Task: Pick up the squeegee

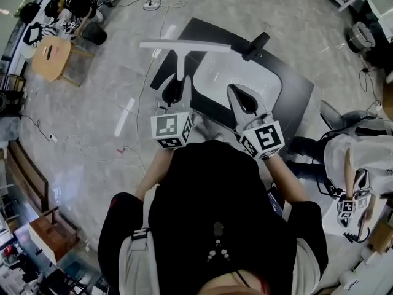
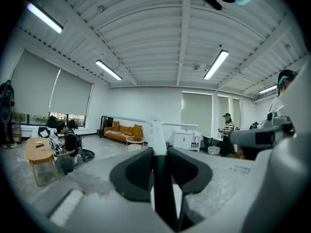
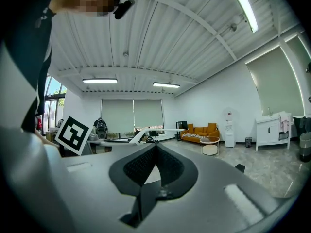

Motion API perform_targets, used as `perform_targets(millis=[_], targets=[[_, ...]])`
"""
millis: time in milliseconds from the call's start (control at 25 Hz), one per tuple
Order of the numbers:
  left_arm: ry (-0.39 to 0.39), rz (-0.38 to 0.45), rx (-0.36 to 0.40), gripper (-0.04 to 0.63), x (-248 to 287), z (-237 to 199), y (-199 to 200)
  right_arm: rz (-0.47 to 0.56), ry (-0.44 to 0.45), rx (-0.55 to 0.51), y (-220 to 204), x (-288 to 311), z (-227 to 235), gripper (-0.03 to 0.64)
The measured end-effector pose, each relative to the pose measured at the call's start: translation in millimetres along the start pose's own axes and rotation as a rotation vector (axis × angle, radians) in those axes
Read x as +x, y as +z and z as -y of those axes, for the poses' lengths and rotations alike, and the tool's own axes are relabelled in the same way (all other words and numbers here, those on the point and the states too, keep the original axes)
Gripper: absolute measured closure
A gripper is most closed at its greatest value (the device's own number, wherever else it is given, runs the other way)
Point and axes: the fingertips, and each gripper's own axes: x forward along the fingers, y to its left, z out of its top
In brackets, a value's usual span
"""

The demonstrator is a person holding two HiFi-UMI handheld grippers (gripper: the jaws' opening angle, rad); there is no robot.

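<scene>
Head view: the left claw (image 1: 178, 83) is pinching the squeegee (image 1: 184, 45) by the lower end of its white handle. The handle runs straight on from the claw's tips. The long pale blade lies crosswise at the far end, so the tool makes a T. In this view the blade shows over the far left corner of the dark bench (image 1: 301, 94), which carries a white mat (image 1: 245, 72). The right claw (image 1: 238, 94) is just beside the left one, on the other side of the person's body. It is clear of the squeegee.

Left gripper view: the left claw (image 2: 159, 154) has both dark pads pressed onto the handle of the squeegee (image 2: 157, 132), which stands upright between them. The blade spans left and right just beyond the tips, well off the floor. An orange sofa (image 2: 124, 131) stands against the far wall.

Right gripper view: the right claw (image 3: 156, 149) has its pads pressed together with nothing between them. The squeegee (image 3: 155, 130) shows beyond the tips and slightly to the left, apart from this claw. The left claw's marker cube (image 3: 73, 135) is further left.
</scene>
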Motion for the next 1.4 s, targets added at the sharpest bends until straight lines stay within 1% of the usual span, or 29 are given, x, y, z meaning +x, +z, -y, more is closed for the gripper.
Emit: perform_targets(millis=[280, 560, 760, 1080, 1400], targets=[[0.016, 0.063, 0.012, 0.489, -40, 17, 14, 0.011, 0.047, -0.030, 5, -20, -20, 0.615], [0.039, 0.093, 0.020, 0.489, -73, 19, 16, 0.032, 0.093, -0.031, 7, -31, -46, 0.615], [0.049, 0.109, 0.012, 0.489, -84, 23, 11, 0.031, 0.115, 0.000, 3, -39, -55, 0.615], [0.054, 0.132, 0.020, 0.489, -93, 29, 14, 0.041, 0.125, -0.013, 7, -46, -63, 0.616], [0.061, 0.132, 0.022, 0.489, -98, 29, 12, 0.047, 0.120, -0.009, 8, -51, -63, 0.617]])
